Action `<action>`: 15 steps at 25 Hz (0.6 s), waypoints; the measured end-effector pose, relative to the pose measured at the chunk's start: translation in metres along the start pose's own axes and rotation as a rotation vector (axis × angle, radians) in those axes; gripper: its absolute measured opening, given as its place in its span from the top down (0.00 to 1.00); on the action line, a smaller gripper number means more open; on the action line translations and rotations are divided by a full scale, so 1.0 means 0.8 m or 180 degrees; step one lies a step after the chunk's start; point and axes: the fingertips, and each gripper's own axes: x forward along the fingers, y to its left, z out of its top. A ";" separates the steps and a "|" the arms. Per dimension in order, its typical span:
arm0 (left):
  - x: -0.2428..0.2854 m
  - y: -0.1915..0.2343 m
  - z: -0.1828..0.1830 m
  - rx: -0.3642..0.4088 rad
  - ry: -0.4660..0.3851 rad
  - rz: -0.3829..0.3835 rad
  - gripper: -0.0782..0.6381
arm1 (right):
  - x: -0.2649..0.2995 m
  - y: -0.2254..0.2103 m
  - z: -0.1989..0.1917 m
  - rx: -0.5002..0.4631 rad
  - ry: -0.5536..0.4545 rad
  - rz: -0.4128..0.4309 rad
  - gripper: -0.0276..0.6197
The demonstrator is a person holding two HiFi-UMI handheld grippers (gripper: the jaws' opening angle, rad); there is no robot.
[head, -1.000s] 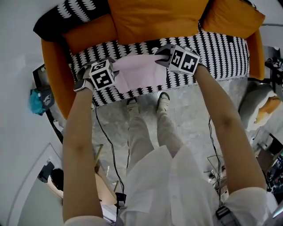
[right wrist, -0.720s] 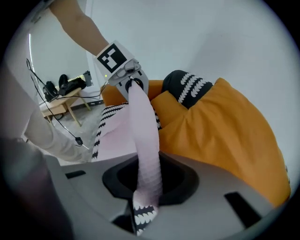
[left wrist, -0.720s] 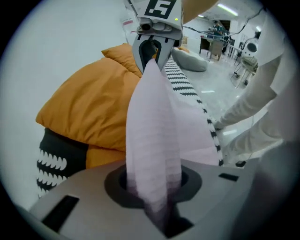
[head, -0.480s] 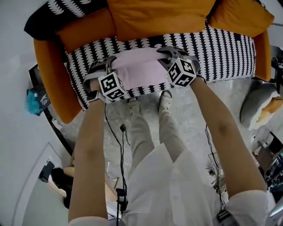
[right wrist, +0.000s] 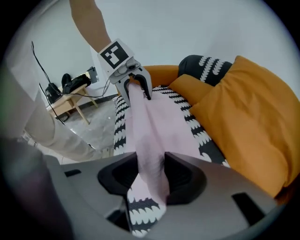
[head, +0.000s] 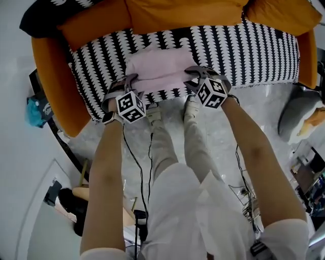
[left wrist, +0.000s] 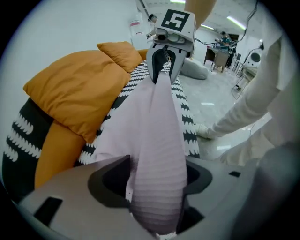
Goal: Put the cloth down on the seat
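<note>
A pale pink cloth (head: 157, 68) lies spread on the black-and-white patterned seat (head: 244, 51) of an orange sofa, and its near edge rises into both grippers. My left gripper (head: 124, 84) is at the cloth's near-left corner and my right gripper (head: 195, 76) at its near-right corner, both by the seat's front edge. Both pairs of jaws have just been opening. In the left gripper view a fold of cloth (left wrist: 157, 154) still sits between the parted jaws of the left gripper (left wrist: 157, 187). In the right gripper view a strip of cloth (right wrist: 150, 154) hangs through the open right gripper (right wrist: 152, 180).
Orange cushions (head: 177, 12) line the sofa back, with orange armrests (head: 48, 76) at both ends. The person's legs and shoes (head: 152, 114) stand close against the seat front. Cables (head: 137, 172) trail over the grey floor. A grey beanbag (head: 297, 114) sits at the right.
Both grippers have come down and toward the seat's front edge with the cloth. The cloth, held up a second ago, now lies on the seat.
</note>
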 end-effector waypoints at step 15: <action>-0.077 -0.011 0.002 -0.0830 -0.0036 -0.0089 0.44 | -0.085 0.004 0.028 0.0939 -0.0257 -0.0164 0.66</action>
